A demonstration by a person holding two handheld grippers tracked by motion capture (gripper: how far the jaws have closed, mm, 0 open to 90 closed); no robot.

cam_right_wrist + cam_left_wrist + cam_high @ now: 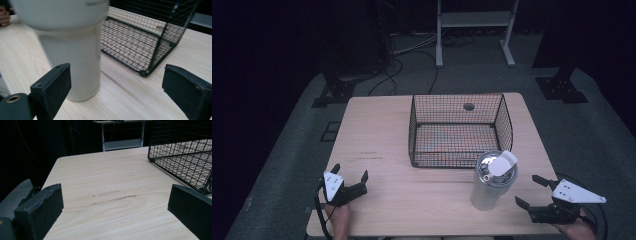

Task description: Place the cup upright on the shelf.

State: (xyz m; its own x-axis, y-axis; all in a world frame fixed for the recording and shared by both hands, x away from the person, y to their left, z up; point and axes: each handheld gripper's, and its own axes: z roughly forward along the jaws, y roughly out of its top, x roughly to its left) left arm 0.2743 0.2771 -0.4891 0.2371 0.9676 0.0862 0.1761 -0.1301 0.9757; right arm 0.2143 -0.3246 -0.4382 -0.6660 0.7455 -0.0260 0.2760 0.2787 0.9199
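Where the high view looks down on a pale wooden table (387, 130), a tall silver bottle (492, 187) with a white flip lid stands upright at the lower right of the frame. It stands just in front of the near right corner of a black wire basket (457, 130), which sits in the upper middle of the table. I cannot tell whether the bottle touches the basket.

The right claw (528, 191) is at the lower right of the frame, just beside the bottle and apart from it. Its 2 black jaws stand spread wide, released and gripping nothing, with a grey 3-cornered plate on top. A hand holds it from the bottom edge.

The left claw (349, 172) is at the lower left of the frame, well apart from the bottle. Its jaws are also spread and grip nothing, above bare wood.

In the right gripper view, the bottle (75, 50) rises at the left of the frame, close and blurred, past the left jaw. The basket (147, 40) fills the upper right. The right claw (116, 80) is released there, with bare table between the jaws.

In the left gripper view, the left claw (115, 200) is released over scuffed wood. A corner of the basket (182, 155) shows at the upper right.
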